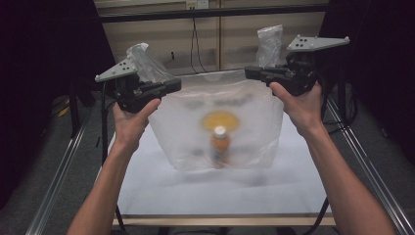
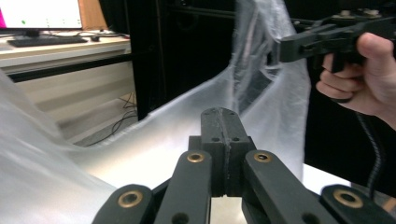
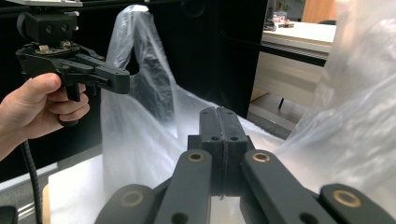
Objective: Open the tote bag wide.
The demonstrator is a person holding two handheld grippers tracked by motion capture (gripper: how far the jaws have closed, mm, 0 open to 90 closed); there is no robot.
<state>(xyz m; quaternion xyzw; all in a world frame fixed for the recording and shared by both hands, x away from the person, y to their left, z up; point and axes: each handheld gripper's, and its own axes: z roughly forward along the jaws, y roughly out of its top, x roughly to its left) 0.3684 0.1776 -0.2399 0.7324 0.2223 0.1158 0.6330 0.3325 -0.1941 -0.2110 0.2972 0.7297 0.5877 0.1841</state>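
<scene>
Table point(image 1: 161, 191) lower centre. Plastic bag point(image 1: 195, 132) mid-frame, bottle point(image 1: 220, 145) upright inside. Left hand-held gripper point(image 1: 173, 85) and right hand-held gripper point(image 1: 250, 73) each clamped on a bag handle. Best lifted evenly, both handles level, to keep bottle standing.

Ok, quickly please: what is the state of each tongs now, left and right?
Left tongs: closed, pinching a handle of the plastic bag.
Right tongs: closed, pinching the bag's other handle.

Lab; framed table point(image 1: 220, 196), monitor point(image 2: 39, 14)
</scene>
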